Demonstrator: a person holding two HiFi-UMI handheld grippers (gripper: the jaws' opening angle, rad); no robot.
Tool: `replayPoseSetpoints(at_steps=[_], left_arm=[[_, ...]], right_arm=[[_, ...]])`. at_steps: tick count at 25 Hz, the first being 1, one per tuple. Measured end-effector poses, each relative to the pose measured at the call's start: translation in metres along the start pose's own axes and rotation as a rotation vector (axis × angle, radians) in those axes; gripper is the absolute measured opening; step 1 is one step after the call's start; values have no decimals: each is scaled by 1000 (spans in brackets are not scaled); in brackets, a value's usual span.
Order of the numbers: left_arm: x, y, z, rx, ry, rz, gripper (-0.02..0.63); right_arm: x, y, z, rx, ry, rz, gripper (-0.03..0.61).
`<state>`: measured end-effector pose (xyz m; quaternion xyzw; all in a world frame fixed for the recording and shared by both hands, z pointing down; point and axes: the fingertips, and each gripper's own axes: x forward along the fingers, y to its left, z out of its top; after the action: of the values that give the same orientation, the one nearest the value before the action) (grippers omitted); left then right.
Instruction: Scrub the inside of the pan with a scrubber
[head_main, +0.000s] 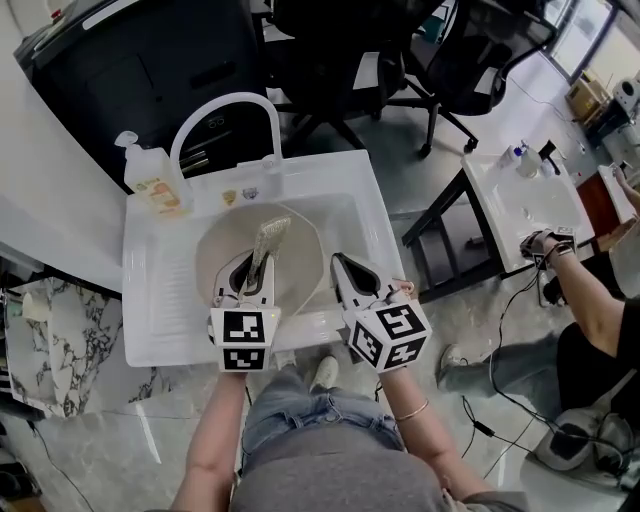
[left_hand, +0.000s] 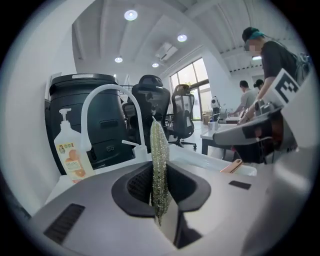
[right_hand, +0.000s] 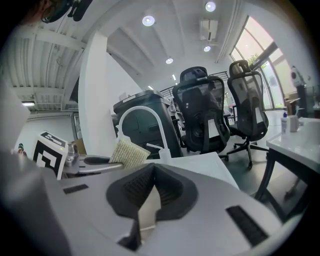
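Note:
A round cream pan (head_main: 222, 262) lies in the white sink (head_main: 345, 205). My left gripper (head_main: 259, 268) hovers over the pan's middle, shut on a flat yellowish-green scrubber (head_main: 270, 238) that sticks out past its tips. In the left gripper view the scrubber (left_hand: 159, 165) stands edge-on, pinched between the jaws. My right gripper (head_main: 339, 262) is just to the right, over the pan's right rim, with its jaws shut and nothing in them. From the right gripper view (right_hand: 151, 172) the scrubber (right_hand: 129, 153) shows at the left. A wooden handle tip (left_hand: 230, 166) shows in the left gripper view.
A white arched faucet (head_main: 225, 105) and a soap bottle (head_main: 153, 180) stand at the sink's back left. A black bin (head_main: 140, 55) and office chairs (head_main: 440, 55) stand behind. A white table (head_main: 520, 195) and a seated person (head_main: 600, 300) are to the right.

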<state>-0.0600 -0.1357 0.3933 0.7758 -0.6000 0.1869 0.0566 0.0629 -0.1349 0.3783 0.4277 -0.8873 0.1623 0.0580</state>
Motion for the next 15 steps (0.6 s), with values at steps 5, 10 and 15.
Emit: replayPoseSetpoints(at_steps=[5,10,15], left_arm=[[-17,-13,9,-67,-57,-7,66],[-35,-20,15,-95,-103,11,66],[-47,-26,20,-113,-131,19,66]], right_arm=[[-16,3,5,-22,-35,13,11],[-29,6,10,-49,-57,25,11],[-38,10,13,-77,-66,36,9]])
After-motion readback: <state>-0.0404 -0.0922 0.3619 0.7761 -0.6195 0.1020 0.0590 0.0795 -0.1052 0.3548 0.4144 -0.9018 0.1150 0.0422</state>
